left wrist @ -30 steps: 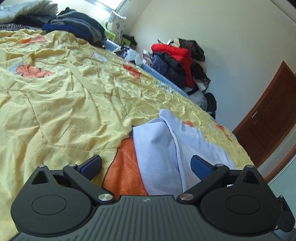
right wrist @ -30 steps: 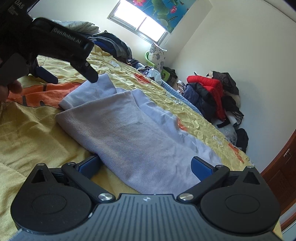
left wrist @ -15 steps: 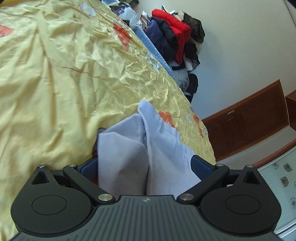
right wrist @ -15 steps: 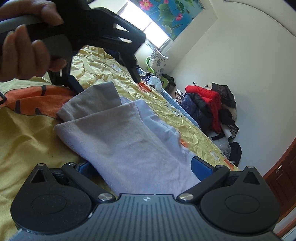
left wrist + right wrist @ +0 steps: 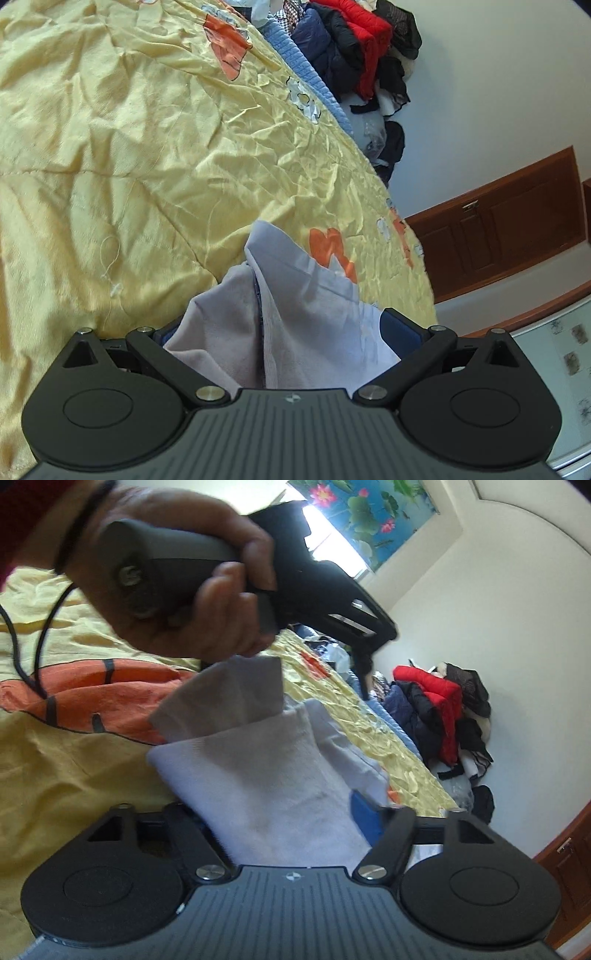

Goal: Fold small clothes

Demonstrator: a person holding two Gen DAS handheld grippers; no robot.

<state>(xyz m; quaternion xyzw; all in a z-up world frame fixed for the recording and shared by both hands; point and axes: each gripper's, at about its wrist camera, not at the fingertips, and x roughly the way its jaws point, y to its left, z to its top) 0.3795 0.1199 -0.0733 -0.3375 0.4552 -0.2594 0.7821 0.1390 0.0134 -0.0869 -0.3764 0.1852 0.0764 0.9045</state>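
A pale lilac garment (image 5: 266, 775) lies bunched on the near right part of a bed covered by a crumpled yellow quilt (image 5: 129, 147) with orange cartoon patches. It is small, soft and limp, brushed cotton by the look of it, with doubled layers and a seam running between two folds.

The right gripper (image 5: 280, 812) has just been closing; its blue pads now sit in against a thick fold of the cloth, which fills the gap between them, so I judge it clamped on the garment's near end. The left gripper (image 5: 273, 328) stands with its pads wide apart and a loose heap of the same fabric between them. I see no pinch there. In the right camera's view the person's left hand (image 5: 177, 590) wraps the handle of that tool, held above the far corner of the garment.

Cloth like this weighs almost nothing and will sag wherever it is not supported, so one grip only drags it into a rope. It probably wants taking at a hem or corner, through all layers, with the two tools well apart along one edge. The slick quilt should let it slide. A heap of dark and red clothes (image 5: 354, 48) sits beyond the bed's far right edge, by the wall.
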